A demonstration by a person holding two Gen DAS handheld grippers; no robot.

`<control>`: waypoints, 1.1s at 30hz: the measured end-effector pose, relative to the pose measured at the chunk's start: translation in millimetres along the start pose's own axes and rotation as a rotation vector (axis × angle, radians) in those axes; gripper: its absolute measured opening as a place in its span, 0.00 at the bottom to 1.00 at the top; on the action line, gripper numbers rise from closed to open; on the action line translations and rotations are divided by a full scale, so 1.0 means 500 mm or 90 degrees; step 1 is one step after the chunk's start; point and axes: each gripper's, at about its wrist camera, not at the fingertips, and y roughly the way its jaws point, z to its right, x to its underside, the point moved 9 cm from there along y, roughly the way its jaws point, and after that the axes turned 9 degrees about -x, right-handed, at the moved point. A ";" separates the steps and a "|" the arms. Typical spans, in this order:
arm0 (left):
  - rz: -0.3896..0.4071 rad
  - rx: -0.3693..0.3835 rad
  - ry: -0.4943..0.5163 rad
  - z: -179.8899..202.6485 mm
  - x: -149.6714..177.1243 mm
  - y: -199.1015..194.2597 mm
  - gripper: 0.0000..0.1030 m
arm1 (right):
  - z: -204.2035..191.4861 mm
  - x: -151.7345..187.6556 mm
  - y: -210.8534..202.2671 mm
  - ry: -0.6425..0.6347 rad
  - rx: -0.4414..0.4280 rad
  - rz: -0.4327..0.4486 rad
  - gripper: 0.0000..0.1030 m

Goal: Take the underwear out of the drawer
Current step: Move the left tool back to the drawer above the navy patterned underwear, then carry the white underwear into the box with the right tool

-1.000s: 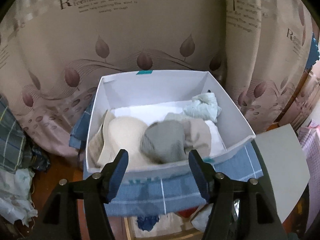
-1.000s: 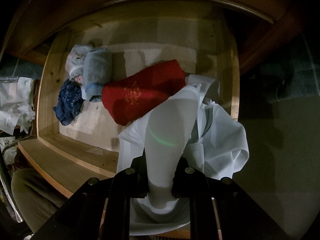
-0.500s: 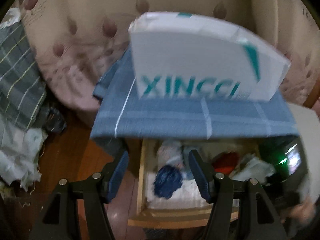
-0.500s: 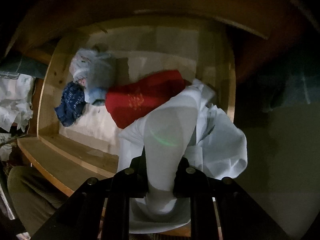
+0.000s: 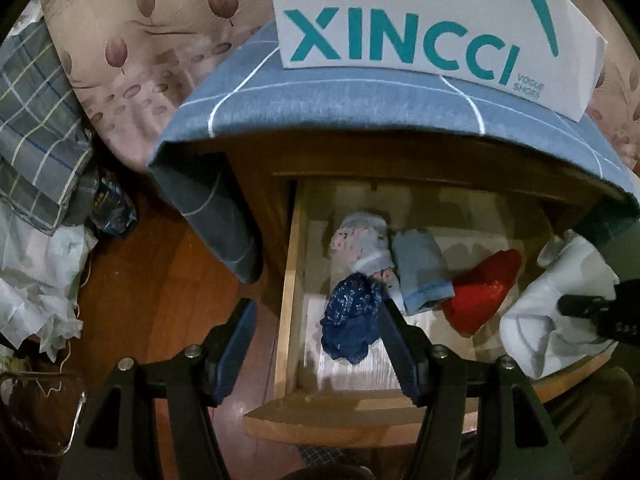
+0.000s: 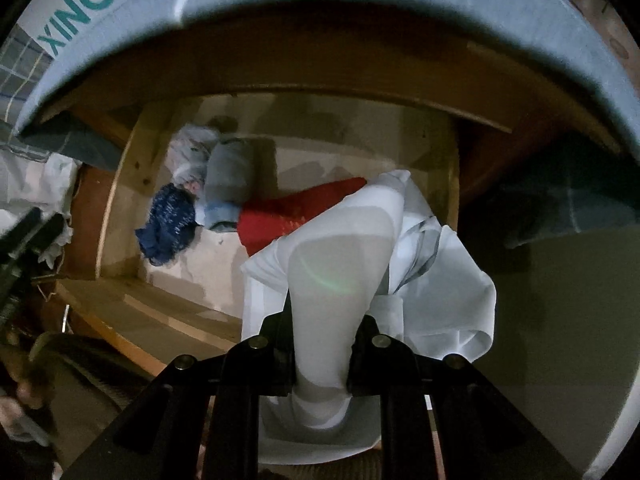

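Right gripper [image 6: 320,354] is clamping a white garment [image 6: 360,264] over the open wooden drawer [image 5: 289,280]; left gripper [image 5: 316,344] is hanging with its jaws apart and nothing between them.

The white garment is draping from the pinched jaws above the drawer's right side, probably clear of the drawer floor, though the folds are hiding that. Lying inside are a dark blue patterned piece [image 5: 352,320], a floral bundle [image 5: 360,244], a light blue roll [image 5: 422,272] and a red piece [image 5: 482,292], side by side. A white XINCCI box [image 5: 432,20] is sitting on a blue checked cloth [image 5: 320,108] above the drawer.
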 end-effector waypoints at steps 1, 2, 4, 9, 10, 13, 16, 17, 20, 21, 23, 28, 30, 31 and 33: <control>0.003 -0.001 -0.007 -0.003 0.000 0.000 0.62 | -0.003 -0.002 -0.007 -0.002 -0.001 0.002 0.15; 0.005 -0.001 -0.017 -0.007 0.002 0.001 0.62 | -0.007 -0.004 -0.016 -0.004 -0.003 0.004 0.15; -0.004 0.009 -0.026 -0.011 0.005 0.008 0.62 | -0.016 -0.008 -0.030 -0.006 -0.009 0.006 0.15; -0.013 0.029 -0.063 -0.026 0.009 0.014 0.62 | -0.044 -0.004 -0.061 -0.015 -0.024 -0.001 0.15; -0.013 0.030 -0.065 -0.026 0.009 0.013 0.62 | -0.051 -0.001 -0.067 -0.021 -0.023 -0.002 0.15; -0.020 0.034 -0.064 -0.024 0.010 0.016 0.62 | -0.066 0.010 -0.090 -0.035 -0.019 -0.008 0.15; -0.023 0.036 -0.064 -0.022 0.011 0.018 0.62 | -0.083 0.022 -0.116 -0.043 -0.024 -0.012 0.15; -0.023 0.036 -0.065 -0.023 0.011 0.017 0.62 | -0.089 0.026 -0.127 -0.043 -0.026 -0.014 0.15; -0.026 0.041 -0.071 -0.025 0.012 0.019 0.62 | -0.109 0.031 -0.161 -0.050 -0.033 -0.010 0.15; -0.027 0.042 -0.074 -0.026 0.012 0.020 0.62 | -0.117 0.030 -0.175 -0.055 -0.033 -0.005 0.15; -0.028 0.046 -0.079 -0.028 0.012 0.021 0.62 | -0.131 0.026 -0.201 -0.064 -0.033 0.006 0.15; -0.029 0.042 -0.079 -0.027 0.013 0.021 0.62 | -0.159 -0.002 -0.282 -0.085 -0.041 0.054 0.15; -0.028 0.040 -0.075 -0.024 0.014 0.021 0.62 | -0.169 -0.019 -0.317 -0.090 -0.047 0.075 0.15; -0.026 0.038 -0.075 -0.025 0.014 0.020 0.62 | -0.174 -0.027 -0.333 -0.094 -0.047 0.085 0.15; -0.023 0.037 -0.075 -0.026 0.013 0.017 0.62 | -0.184 -0.049 -0.370 -0.098 -0.045 0.110 0.15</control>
